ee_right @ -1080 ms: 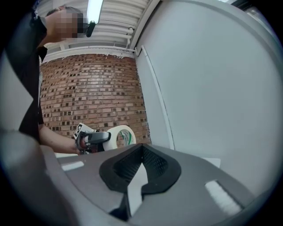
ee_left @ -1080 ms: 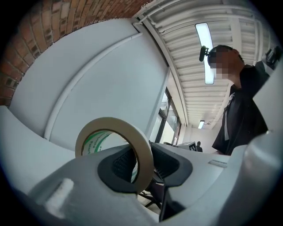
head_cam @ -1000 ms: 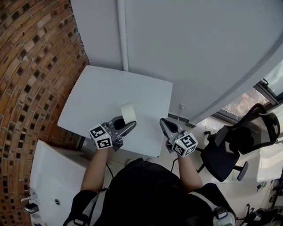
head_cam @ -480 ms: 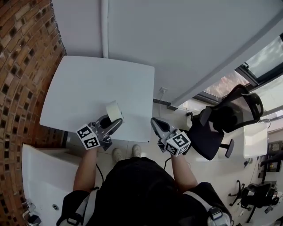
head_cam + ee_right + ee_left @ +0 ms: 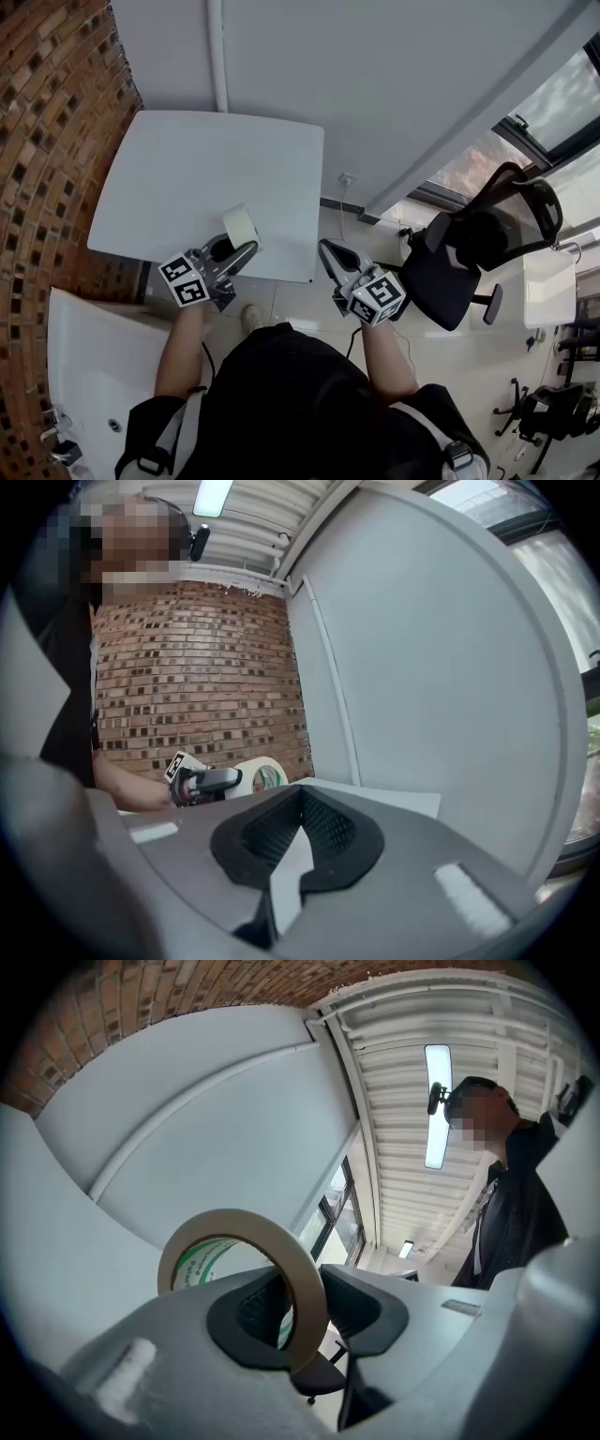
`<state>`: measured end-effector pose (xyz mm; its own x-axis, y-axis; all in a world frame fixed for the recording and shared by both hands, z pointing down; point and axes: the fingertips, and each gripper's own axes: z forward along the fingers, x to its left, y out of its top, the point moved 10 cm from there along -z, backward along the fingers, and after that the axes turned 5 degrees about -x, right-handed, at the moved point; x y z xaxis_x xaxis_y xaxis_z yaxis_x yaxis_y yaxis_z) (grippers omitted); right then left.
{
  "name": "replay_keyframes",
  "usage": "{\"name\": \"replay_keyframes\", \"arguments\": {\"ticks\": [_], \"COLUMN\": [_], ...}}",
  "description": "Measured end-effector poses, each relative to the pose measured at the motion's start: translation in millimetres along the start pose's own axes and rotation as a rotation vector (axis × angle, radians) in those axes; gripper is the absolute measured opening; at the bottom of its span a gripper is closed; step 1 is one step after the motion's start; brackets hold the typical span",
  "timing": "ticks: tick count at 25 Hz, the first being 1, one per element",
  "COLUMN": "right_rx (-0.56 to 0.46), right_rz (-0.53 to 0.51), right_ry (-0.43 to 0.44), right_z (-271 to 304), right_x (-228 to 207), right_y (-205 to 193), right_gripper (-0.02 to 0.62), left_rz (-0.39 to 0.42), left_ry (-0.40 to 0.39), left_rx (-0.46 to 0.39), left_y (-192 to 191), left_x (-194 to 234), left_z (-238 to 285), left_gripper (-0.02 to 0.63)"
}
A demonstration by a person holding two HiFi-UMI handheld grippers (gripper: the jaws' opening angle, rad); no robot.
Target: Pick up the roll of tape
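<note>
**Roll of tape: held in left hand-held gripper**

- Roll of tape [image 5: 241,225]: cream band with green print inside the core, standing on edge above the near edge of the white bench [image 5: 187,169].
- Left hand-held gripper [image 5: 246,246]: clenched on the roll's band, one jaw inside the ring, one outside.
- Right hand-held gripper [image 5: 325,247]: jaws together, nothing between them, held off the bench's near right corner, above the floor.
- Surroundings: brick wall [image 5: 56,103] at left, black office chair [image 5: 469,262] at right.
</note>
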<state>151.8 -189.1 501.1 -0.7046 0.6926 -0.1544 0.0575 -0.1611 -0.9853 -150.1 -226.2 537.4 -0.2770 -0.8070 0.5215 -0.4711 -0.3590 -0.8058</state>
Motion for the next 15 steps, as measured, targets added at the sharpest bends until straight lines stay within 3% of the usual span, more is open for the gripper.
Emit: {"name": "replay_keyframes", "arguments": {"ticks": [3,15], "right_rx": [-0.024,-0.109], "right_rz": [-0.003,0.001], "right_ry": [-0.016,-0.02], "right_z": [-23.4,-126.3], "right_x": [-1.6,-4.7], "right_y": [-0.2,2.8], "right_gripper": [0.005,0.006], "left_rz": [-0.012,-0.002], "left_ry": [0.014,0.052], "left_rx": [-0.044,-0.087], "left_y": [-7.1,-45.4], "left_x": [-15.6,-106.3], "left_z": [10.6,33.9], "left_gripper": [0.11,0.112]}}
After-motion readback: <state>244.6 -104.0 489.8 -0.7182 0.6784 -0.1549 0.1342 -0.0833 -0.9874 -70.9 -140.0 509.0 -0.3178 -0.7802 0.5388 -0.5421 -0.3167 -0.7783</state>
